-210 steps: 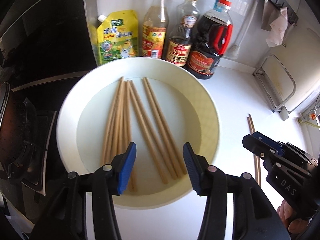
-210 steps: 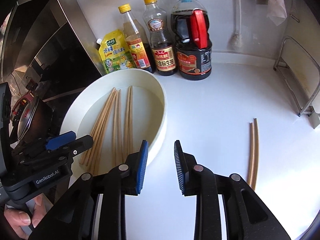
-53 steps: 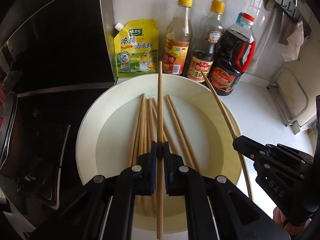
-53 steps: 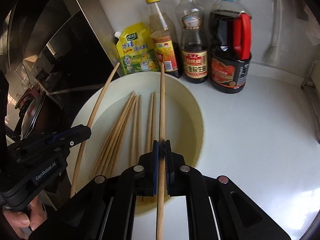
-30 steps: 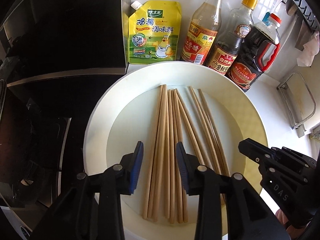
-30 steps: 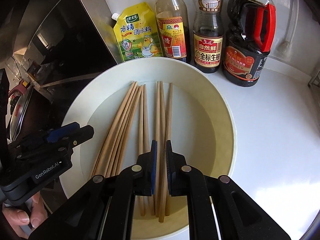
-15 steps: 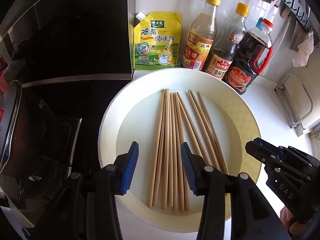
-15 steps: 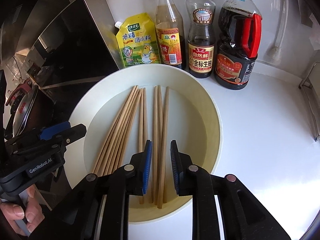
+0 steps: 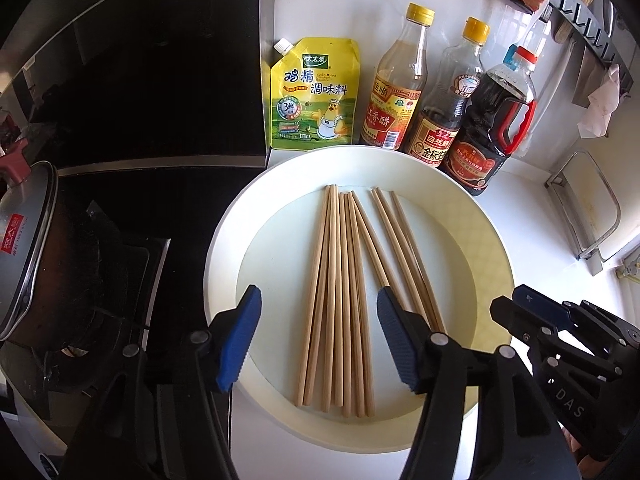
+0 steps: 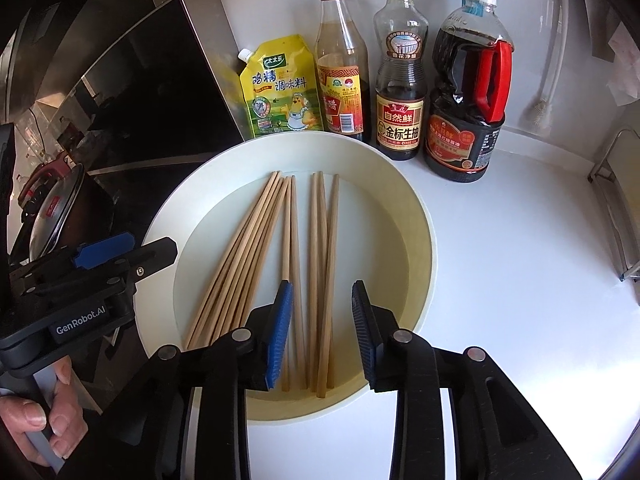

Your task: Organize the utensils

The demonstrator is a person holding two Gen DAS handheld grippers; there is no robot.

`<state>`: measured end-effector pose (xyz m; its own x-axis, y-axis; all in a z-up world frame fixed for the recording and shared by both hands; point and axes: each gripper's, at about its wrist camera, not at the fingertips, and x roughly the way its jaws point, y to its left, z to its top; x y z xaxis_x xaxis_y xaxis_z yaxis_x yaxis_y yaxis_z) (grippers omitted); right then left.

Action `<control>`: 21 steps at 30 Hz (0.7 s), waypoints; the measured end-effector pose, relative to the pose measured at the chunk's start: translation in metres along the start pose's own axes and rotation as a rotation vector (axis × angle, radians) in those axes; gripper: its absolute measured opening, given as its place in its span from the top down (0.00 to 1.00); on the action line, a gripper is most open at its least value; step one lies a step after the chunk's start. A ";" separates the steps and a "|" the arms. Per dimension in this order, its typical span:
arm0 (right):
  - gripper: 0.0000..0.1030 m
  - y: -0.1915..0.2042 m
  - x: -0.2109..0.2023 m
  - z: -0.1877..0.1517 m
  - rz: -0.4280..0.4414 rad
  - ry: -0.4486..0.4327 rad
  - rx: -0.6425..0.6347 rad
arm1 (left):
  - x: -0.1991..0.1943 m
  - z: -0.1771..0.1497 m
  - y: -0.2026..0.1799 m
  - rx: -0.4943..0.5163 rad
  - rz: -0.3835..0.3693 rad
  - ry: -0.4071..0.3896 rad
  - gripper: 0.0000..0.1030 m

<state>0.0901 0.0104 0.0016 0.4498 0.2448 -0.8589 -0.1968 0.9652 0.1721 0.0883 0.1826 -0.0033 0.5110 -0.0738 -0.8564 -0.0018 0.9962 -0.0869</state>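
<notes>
Several wooden chopsticks [image 9: 340, 280] lie side by side in a wide cream-white basin [image 9: 492, 240] on the white counter. They also show in the right wrist view [image 10: 316, 264] inside the basin [image 10: 424, 248]. My left gripper [image 9: 318, 340] is open and empty, held above the near ends of the chopsticks. My right gripper [image 10: 322, 328] is open and empty too, above the near ends of the right-hand chopsticks. Each gripper shows at the edge of the other's view: the right one [image 9: 560, 332], the left one [image 10: 100, 264].
Behind the basin stand a yellow seasoning pouch [image 9: 314, 92], a vinegar bottle [image 9: 396, 84], a soy sauce bottle [image 9: 444, 104] and a big dark bottle with a red handle [image 9: 492, 120]. A black stove with a lidded pot [image 9: 24, 248] is at the left. A wire rack [image 9: 588, 216] stands at the right.
Both grippers, shut on one chopstick each 1.8 s ago, let them go into the basin. In the last half second both have opened wider and drawn back a little.
</notes>
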 end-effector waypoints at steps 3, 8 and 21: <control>0.63 0.001 -0.002 -0.001 -0.006 -0.004 0.001 | -0.002 -0.001 0.001 0.000 0.005 -0.002 0.35; 0.58 0.001 -0.004 -0.001 -0.015 -0.010 0.005 | -0.004 -0.002 0.003 -0.010 0.009 -0.001 0.29; 0.42 -0.003 -0.007 -0.002 -0.040 -0.022 0.033 | -0.009 0.000 0.007 -0.019 0.036 -0.012 0.10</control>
<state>0.0858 0.0054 0.0060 0.4758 0.2080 -0.8546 -0.1495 0.9766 0.1545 0.0836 0.1901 0.0038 0.5202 -0.0371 -0.8533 -0.0367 0.9972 -0.0658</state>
